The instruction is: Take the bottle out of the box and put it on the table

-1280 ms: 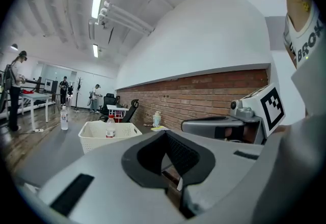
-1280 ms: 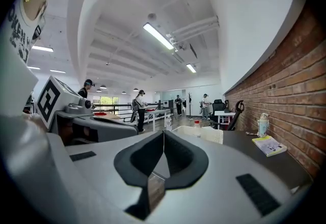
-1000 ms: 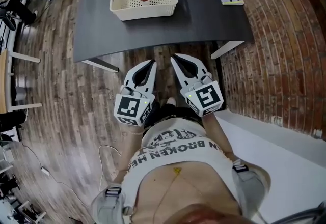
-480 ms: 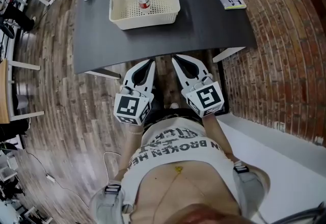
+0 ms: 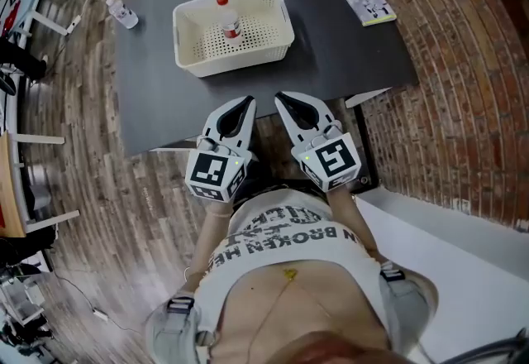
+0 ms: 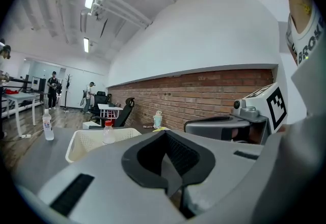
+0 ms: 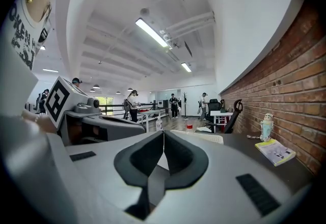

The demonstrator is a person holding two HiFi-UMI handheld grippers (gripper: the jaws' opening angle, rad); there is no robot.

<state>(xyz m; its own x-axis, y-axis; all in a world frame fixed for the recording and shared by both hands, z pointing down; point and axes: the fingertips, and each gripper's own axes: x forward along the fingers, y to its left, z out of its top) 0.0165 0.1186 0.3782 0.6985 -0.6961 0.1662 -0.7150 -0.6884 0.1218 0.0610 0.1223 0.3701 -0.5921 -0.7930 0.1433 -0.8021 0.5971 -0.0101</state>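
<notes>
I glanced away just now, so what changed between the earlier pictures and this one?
The left gripper and right gripper advanced toward the dark table, tips now reaching its near edge. Unchanged: both shut and empty, red-capped bottle standing in the white basket.

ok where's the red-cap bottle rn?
Head view: the red-cap bottle stands upright inside the white basket, on the left half of the dark table.

Bare table [image 5: 331,48] lies open right of the box [image 5: 240,56]. Its walls ring the bottle [image 5: 227,20]; only the top is free
</notes>
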